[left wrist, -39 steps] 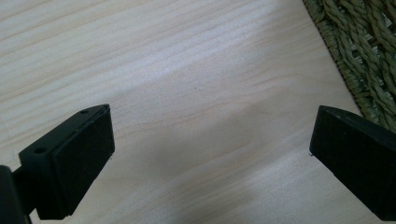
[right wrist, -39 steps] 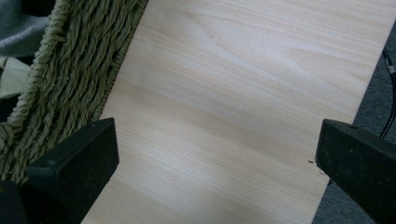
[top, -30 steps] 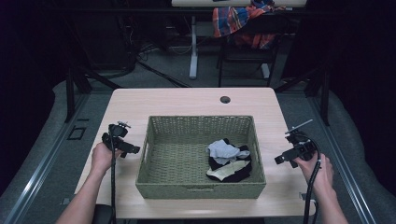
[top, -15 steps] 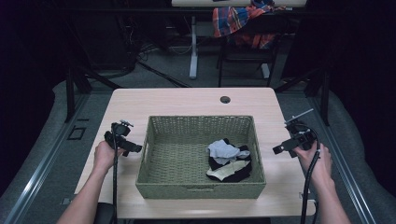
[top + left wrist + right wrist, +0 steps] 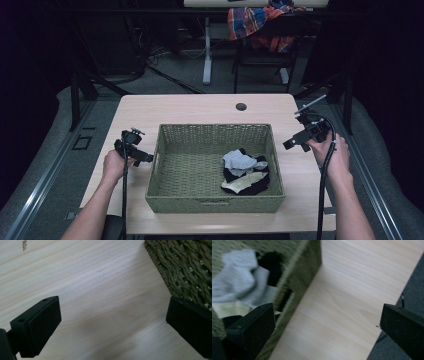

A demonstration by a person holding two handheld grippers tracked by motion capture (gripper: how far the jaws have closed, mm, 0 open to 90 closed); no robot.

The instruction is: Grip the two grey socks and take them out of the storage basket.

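Note:
A green woven basket (image 5: 165,175) sits mid-table, holding a small heap of cloth: a grey piece (image 5: 239,161), black pieces (image 5: 250,187) and a cream piece (image 5: 242,181). My left gripper (image 5: 142,156) hovers just left of the basket's left wall, open, with bare wood between its jaws; the basket wall (image 5: 185,270) shows at the upper right of the left gripper view. My right gripper (image 5: 291,143) is raised to the right of the basket, open and empty. The right gripper view shows the basket's rim (image 5: 304,272) and the grey cloth (image 5: 237,285) inside.
The light wooden table (image 5: 200,112) has a dark round grommet (image 5: 241,106) near its far edge. Beyond the table stand a white desk leg (image 5: 206,55) and a chair with a plaid garment (image 5: 257,20). Grey floor lies to the right of the table (image 5: 412,290).
My right gripper has risen and moved a little farther from me, tilting toward the basket. My left gripper has shifted slightly toward the basket's left wall.

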